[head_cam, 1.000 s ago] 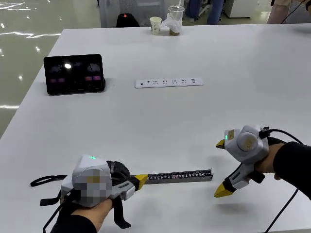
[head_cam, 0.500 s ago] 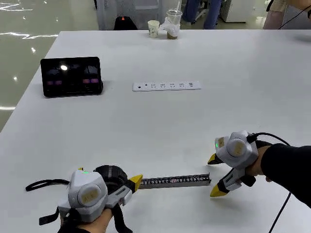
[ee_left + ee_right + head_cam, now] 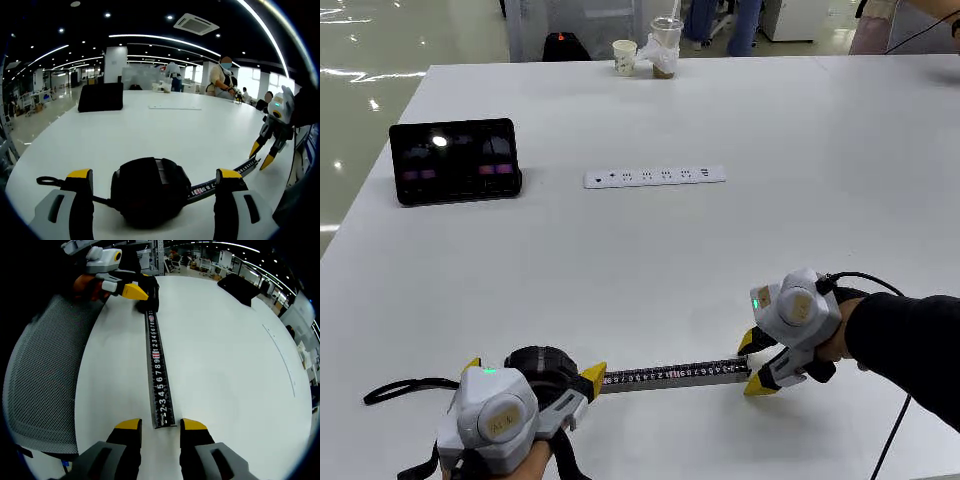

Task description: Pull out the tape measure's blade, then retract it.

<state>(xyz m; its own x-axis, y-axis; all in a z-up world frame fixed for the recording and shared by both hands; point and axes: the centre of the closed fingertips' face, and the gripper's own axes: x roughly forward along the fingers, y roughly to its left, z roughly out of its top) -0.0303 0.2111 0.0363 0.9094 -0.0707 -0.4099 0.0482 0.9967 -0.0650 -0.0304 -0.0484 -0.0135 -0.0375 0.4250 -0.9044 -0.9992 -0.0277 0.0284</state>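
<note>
Jaws of the left gripper stand apart, one yellow tip on each side of the tape measure's black case. The left gripper view shows a narrow gap on both sides, so they flank the case without clamping it. The case sits on the white tabletop near its front edge, at the person's left. A black strap trails from it further left. The blade is drawn out of the case and lies flat on the tabletop, its numbers facing up, running straight across to the right gripper. That gripper's jaws are also apart, and the blade's end lies between their yellow tips with a sliver of space on either side, not pinched. A hand in a dark sleeve holds the right gripper, and a black cable hangs from it. Further back on the tabletop, a dark tablet stands propped at the left, and a white power strip lies near the middle. Two cups stand at the far edge.
</note>
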